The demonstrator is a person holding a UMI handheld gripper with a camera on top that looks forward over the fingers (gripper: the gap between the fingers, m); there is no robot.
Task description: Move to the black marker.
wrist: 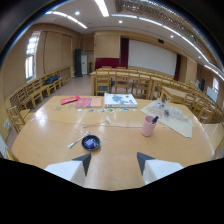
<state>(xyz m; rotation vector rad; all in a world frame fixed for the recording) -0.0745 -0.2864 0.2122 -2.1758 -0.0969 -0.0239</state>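
Gripper point(113, 162) released above the wooden table point(120, 145), nothing between its fingers.
The black marker point(154, 119) pokes from the pink cup point(148, 126), mostly hidden, beyond the right finger; bare tabletop lies between.

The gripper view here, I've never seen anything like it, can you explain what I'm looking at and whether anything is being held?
This is one picture, taken by a wide-angle camera riding on a hand-held tool that a person carries; there is no robot arm. The two pale wedges with dark tips at the bottom are its tongs, seen from behind. They stand open with nothing between them, so nothing is held.

Beyond them lies a large wooden table. Just ahead of the tongs sits a small dark dish with a utensil beside it. Further on is a pink cup with a black marker standing in it. At the far edge lie red booklets and a pale box. Chairs and more tables fill the room behind.
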